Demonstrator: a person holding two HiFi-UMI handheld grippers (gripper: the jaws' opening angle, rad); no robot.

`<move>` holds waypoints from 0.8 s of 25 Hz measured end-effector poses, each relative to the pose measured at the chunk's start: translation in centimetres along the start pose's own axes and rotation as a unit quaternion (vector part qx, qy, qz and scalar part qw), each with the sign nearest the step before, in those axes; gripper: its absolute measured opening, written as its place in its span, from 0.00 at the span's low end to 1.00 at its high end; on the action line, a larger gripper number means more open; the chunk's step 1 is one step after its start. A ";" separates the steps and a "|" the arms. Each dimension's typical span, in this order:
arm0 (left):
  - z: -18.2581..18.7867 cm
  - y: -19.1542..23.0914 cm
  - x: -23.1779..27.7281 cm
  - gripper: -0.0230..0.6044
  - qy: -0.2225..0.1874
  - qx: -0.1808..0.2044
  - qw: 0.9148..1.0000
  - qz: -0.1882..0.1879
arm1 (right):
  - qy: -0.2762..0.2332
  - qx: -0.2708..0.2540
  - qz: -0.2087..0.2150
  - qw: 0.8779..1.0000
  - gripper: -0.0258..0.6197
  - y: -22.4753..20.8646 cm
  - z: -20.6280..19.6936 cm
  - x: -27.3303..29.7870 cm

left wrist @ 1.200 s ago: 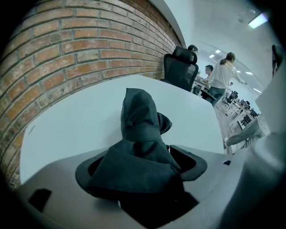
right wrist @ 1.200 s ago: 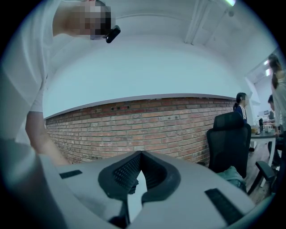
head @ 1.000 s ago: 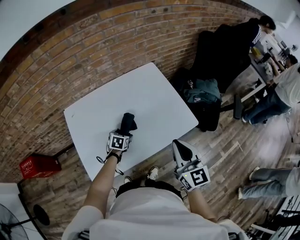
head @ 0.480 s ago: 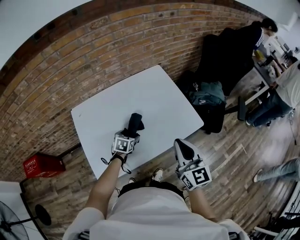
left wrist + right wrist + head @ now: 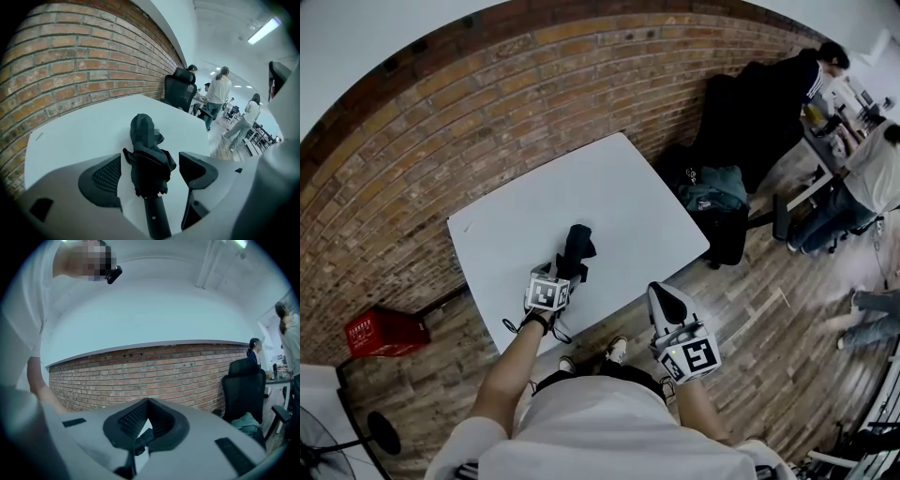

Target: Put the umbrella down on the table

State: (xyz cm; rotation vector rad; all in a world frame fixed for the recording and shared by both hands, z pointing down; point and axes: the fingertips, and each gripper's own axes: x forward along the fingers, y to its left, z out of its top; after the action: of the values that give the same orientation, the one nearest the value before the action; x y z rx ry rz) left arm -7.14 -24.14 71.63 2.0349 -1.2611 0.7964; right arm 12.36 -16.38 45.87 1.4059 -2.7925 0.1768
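seemingly soft, crumpled black umbrella

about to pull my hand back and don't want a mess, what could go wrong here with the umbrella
1. The left gripper has its jaws apart on either side of the umbrella, close to its loose folds. Pulling back crooked could snag the fabric and drag it along.
2. The umbrella lies not far from the near edge of the table, handle toward the person, so a drag might pull it off.
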 end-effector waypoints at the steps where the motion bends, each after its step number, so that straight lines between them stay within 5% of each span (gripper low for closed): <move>1: 0.0 0.0 -0.3 0.65 -0.003 -0.001 1.000 0.000 | 0.000 -0.001 -0.001 1.000 0.07 0.3 0.1 0.0; 20: -0.8 -0.3 -5.4 0.65 -0.054 -0.069 0.993 -0.079 | 0.007 -0.009 -0.029 1.000 0.07 6.2 -0.3 -1.7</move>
State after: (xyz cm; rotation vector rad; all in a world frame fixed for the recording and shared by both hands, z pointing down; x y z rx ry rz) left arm -8.94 -20.47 68.01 2.0587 -1.1631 0.5182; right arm 8.37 -11.33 45.46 1.4732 -2.7309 0.1589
